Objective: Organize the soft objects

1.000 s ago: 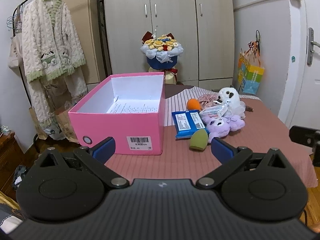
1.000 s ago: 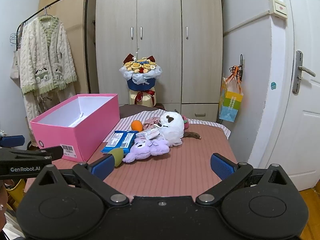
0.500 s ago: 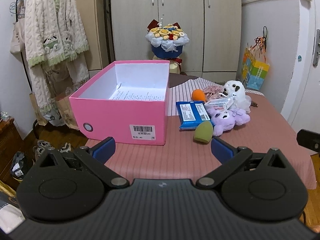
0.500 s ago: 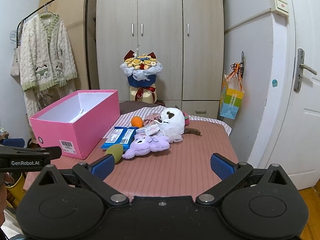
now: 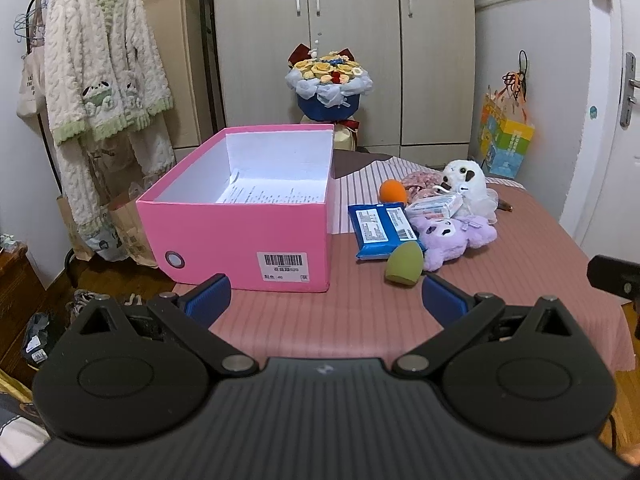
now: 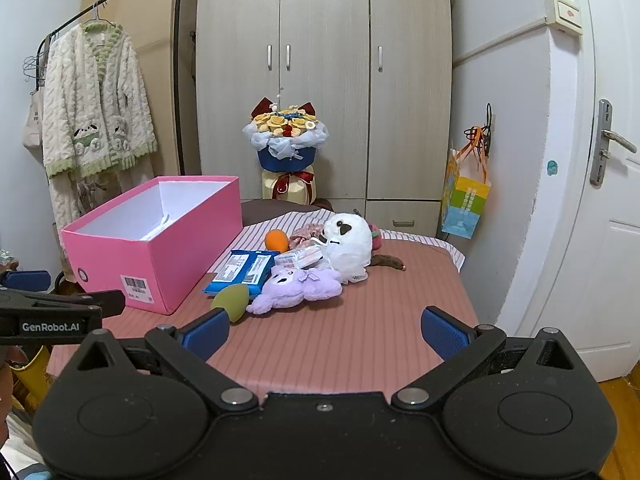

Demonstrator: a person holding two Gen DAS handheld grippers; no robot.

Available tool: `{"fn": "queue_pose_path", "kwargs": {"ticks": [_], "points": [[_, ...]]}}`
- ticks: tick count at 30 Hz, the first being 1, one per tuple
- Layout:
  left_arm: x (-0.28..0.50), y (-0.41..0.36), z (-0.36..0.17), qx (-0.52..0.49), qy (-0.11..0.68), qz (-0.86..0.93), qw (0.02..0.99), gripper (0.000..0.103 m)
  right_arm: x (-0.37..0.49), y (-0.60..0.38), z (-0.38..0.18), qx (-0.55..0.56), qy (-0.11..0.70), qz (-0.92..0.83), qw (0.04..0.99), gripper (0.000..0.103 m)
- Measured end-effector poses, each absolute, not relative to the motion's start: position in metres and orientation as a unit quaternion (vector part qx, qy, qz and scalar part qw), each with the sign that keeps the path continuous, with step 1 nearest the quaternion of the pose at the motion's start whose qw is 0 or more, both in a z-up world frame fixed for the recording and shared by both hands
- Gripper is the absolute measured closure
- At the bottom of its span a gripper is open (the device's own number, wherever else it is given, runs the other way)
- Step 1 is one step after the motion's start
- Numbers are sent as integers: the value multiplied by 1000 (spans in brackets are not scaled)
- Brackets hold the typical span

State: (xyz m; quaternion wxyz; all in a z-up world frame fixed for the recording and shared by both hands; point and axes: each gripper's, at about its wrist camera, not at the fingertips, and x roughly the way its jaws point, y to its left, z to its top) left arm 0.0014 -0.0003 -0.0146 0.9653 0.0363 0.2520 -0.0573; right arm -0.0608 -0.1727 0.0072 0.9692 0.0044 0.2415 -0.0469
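An open pink box (image 5: 248,236) (image 6: 160,248) stands on the left of the striped table, with only a printed sheet inside. To its right lies a heap: a purple plush (image 5: 456,236) (image 6: 300,290), a white plush (image 5: 466,184) (image 6: 348,242), a green sponge (image 5: 404,260) (image 6: 231,300), an orange sponge (image 5: 393,192) (image 6: 277,240), a blue wipes pack (image 5: 382,230) (image 6: 242,270) and a small tissue pack (image 5: 434,206) (image 6: 300,257). My left gripper (image 5: 326,298) hovers open over the near table edge, in front of the box. My right gripper (image 6: 324,332) is open too, short of the heap, with nothing held.
A flower bouquet (image 5: 329,80) stands behind the table, before the wardrobe (image 6: 324,60). A fluffy robe (image 5: 100,80) hangs on a rack at the left. A gift bag (image 6: 464,200) hangs by the white door (image 6: 608,200) on the right. A pink scrunchie (image 5: 422,179) lies behind the heap.
My left gripper has drawn back and risen, so the box and heap look smaller and lower. My right gripper has barely shifted. Both stay open.
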Motion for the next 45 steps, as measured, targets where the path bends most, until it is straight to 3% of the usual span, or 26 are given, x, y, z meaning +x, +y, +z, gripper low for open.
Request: {"fn": "queue_pose_path", "kwargs": {"ticks": [12, 18, 26, 30, 37, 45], "points": [[6, 1, -7, 18, 233, -75, 969, 0, -53, -181, 11, 15, 227, -25, 973, 0], [23, -6, -15, 7, 219, -86, 972, 1, -37, -196, 6, 14, 155, 24, 988, 0], [59, -28, -41, 16, 233, -126, 964, 3, 26, -219, -5, 11, 202, 60, 977, 2], [78, -42, -52, 28, 252, -139, 957, 27, 59, -236, -16, 23, 232, 67, 970, 13], [113, -59, -75, 26, 289, -157, 944, 41, 120, -261, -41, 49, 273, 80, 957, 30], [138, -63, -93, 12, 315, -161, 935, 53, 179, -278, -75, 75, 333, 89, 936, 33]]}}
